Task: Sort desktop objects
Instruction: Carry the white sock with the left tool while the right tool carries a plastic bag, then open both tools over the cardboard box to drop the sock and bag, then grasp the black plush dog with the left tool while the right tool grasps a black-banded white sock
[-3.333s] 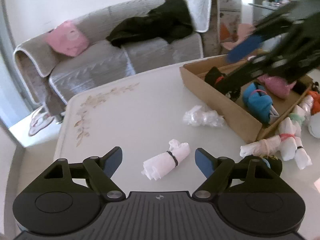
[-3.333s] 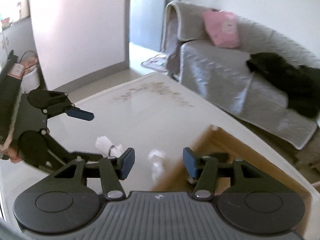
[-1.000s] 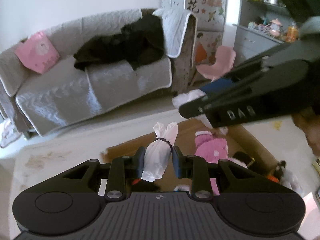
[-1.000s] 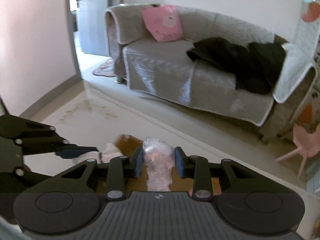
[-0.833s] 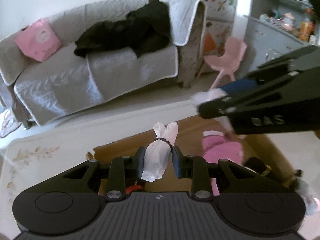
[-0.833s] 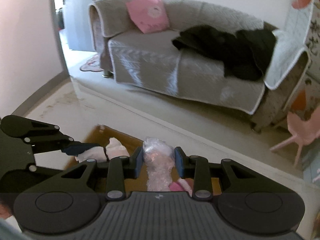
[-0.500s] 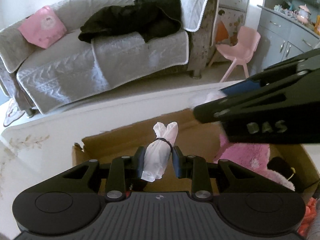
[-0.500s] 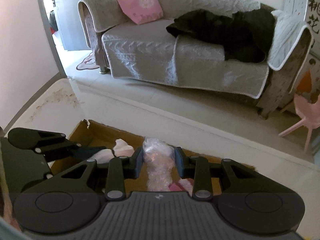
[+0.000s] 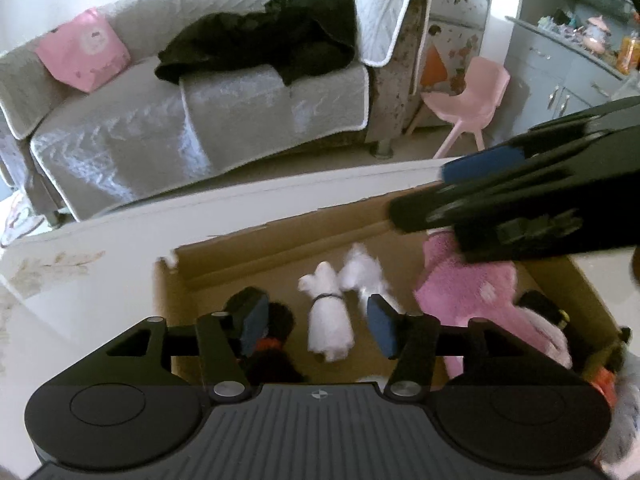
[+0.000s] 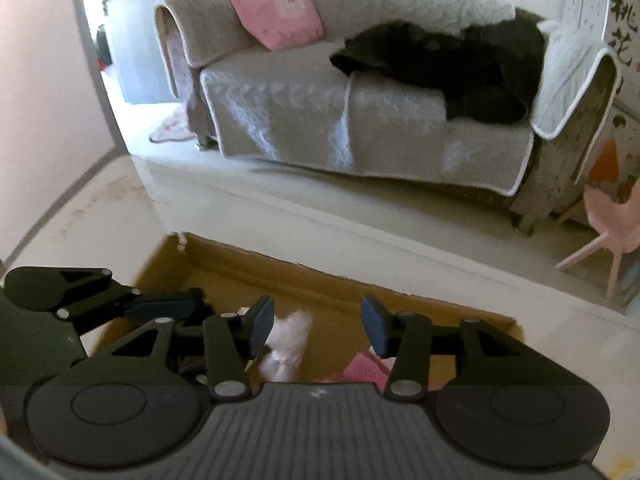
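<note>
Cardboard box (image 9: 280, 236) takes both drops: the left gripper (image 9: 316, 326) is opening around the white banded roll (image 9: 329, 320), the right gripper (image 10: 318, 328) opening beside the crinkly bag (image 10: 286, 344). Best lift both clear only once fully spread.

The setting is identified as a home living room. A sofa (image 10: 360, 120) covered with grey quilted throws is placed along the wall, with a pink cushion (image 10: 276, 10) and a dark garment (image 10: 452, 68) laid on it. A small pink child's chair (image 9: 468, 100) is positioned beside the sofa. Cluttered grey shelving (image 9: 576, 32) and a decorated panel (image 9: 452, 12) are seen behind it. A doorway (image 10: 132, 40) is visible beyond the glossy white table (image 10: 100, 216).
</note>
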`<state>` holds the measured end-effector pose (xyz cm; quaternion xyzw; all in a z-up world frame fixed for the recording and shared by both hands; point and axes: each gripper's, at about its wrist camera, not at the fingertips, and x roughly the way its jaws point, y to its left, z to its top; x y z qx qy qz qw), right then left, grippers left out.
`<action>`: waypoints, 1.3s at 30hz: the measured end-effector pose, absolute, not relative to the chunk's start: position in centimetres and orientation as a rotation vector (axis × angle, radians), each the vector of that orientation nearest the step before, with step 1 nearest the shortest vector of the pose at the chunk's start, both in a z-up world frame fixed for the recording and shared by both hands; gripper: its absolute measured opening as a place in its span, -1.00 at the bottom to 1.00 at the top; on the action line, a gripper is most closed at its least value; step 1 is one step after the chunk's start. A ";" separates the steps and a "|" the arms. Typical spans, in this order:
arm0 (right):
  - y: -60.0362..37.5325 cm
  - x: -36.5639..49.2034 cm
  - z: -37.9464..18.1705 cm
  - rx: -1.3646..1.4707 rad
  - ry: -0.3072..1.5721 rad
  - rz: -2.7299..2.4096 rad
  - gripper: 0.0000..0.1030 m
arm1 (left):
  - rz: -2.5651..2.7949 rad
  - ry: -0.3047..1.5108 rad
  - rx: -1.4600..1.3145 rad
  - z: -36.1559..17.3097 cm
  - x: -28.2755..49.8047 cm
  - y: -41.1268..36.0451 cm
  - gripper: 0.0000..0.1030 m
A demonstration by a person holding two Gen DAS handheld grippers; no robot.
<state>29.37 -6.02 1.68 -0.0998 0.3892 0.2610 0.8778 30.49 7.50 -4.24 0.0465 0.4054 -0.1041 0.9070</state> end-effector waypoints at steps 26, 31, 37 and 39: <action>-3.5 10.0 -3.8 -0.187 0.805 0.702 0.14 | -0.065 0.855 0.115 -6.9 14.1 16.8 0.67; -3.4 10.4 -5.3 -0.170 0.809 0.670 0.20 | 0.002 0.791 0.112 -6.7 13.1 17.2 0.72; -3.2 10.1 -6.8 -0.161 0.808 0.651 0.23 | 0.061 0.740 0.150 -6.4 12.0 17.5 0.80; -3.1 9.5 -7.3 -0.162 0.810 0.648 0.23 | 0.062 0.755 0.166 -6.9 12.1 17.5 0.81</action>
